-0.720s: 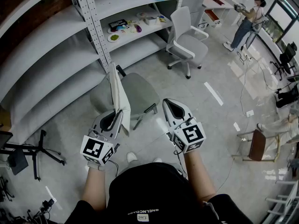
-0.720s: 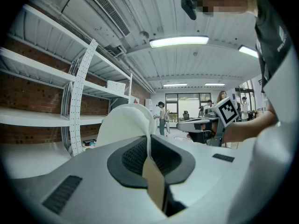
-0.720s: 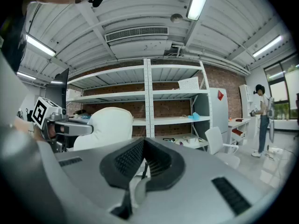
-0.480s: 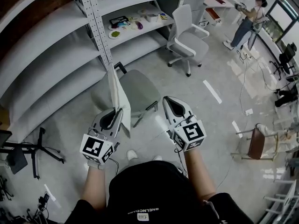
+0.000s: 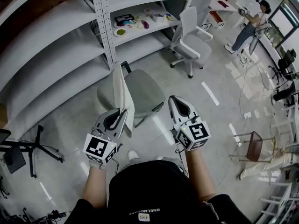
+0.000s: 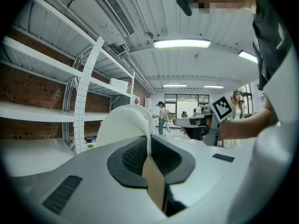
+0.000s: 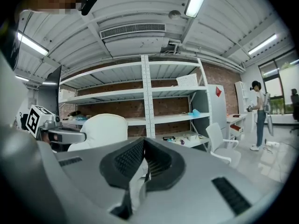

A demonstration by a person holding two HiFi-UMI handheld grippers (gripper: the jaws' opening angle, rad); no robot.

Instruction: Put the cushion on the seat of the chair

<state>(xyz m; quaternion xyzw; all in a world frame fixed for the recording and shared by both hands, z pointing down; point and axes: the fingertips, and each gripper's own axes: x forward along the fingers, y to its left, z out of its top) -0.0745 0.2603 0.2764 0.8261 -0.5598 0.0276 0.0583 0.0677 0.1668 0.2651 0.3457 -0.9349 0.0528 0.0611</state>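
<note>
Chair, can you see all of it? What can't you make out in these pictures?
Head view: the upright cushion covers part of the chair.
Head view: the cushion's bottom edge is tucked inside the left hand-held gripper.
Left gripper view: the cushion and the gripper's body block the chair completely.
Head view: the things on the shelf are too small to name.

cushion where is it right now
The cushion is clamped in the left gripper, standing on edge left of centre in the head view, in front of the grey chair's left side and not yet on its seat.
</note>
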